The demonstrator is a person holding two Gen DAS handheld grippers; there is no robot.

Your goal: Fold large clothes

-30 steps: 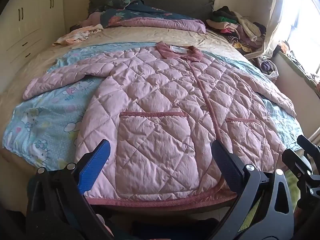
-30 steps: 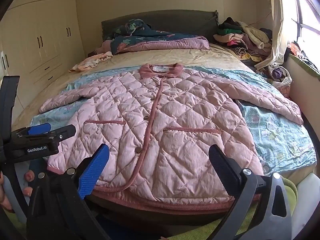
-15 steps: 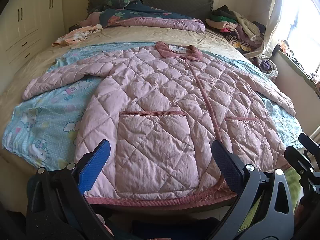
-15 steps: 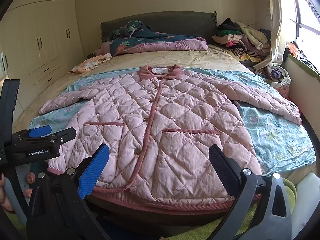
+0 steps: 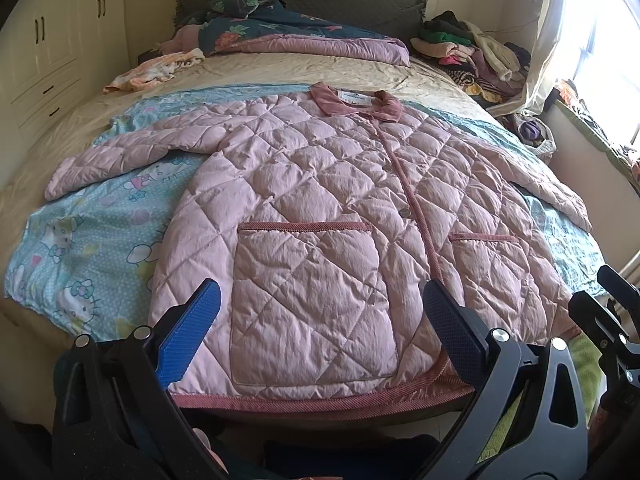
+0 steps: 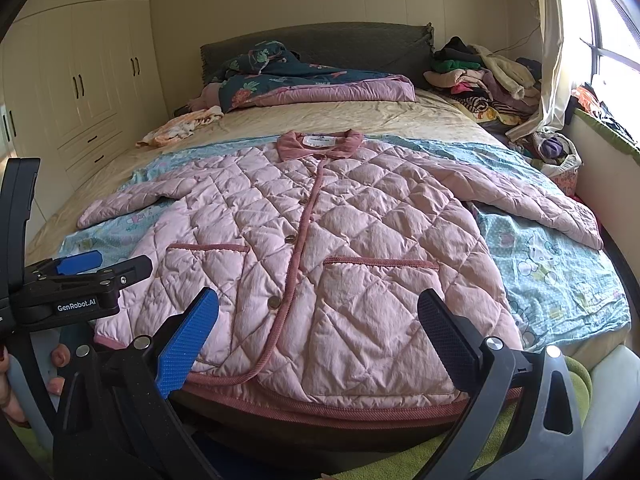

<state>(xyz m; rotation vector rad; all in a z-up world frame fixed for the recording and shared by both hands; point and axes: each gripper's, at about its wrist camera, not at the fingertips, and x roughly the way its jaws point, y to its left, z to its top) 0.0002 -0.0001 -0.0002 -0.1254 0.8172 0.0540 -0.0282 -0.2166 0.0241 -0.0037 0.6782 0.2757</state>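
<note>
Pink quilted jacket point(image 5: 320, 216) lies flat, buttoned, sleeves spread, on the blue cartoon-print sheet point(image 5: 80, 248). Left gripper point(image 5: 320, 328) and right gripper point(image 6: 318, 328) gape wide, empty, at its hem. Only the right view shows fingertips point(image 6: 60, 356), seemingly the person's, partly hidden.

Quilted, matt cloth jacket point(image 5: 320, 208) with ribbed trim; printed cotton sheet point(image 5: 92, 256).

collar label point(image 6: 319, 141) unreadable, window point(image 5: 612, 40) overexposed

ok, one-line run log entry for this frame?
stage: pre-grasp | pink quilted jacket: flat, buttoned, sleeves spread on blue cartoon-print sheet | left gripper: open, empty, near hem | right gripper: open, empty
</note>
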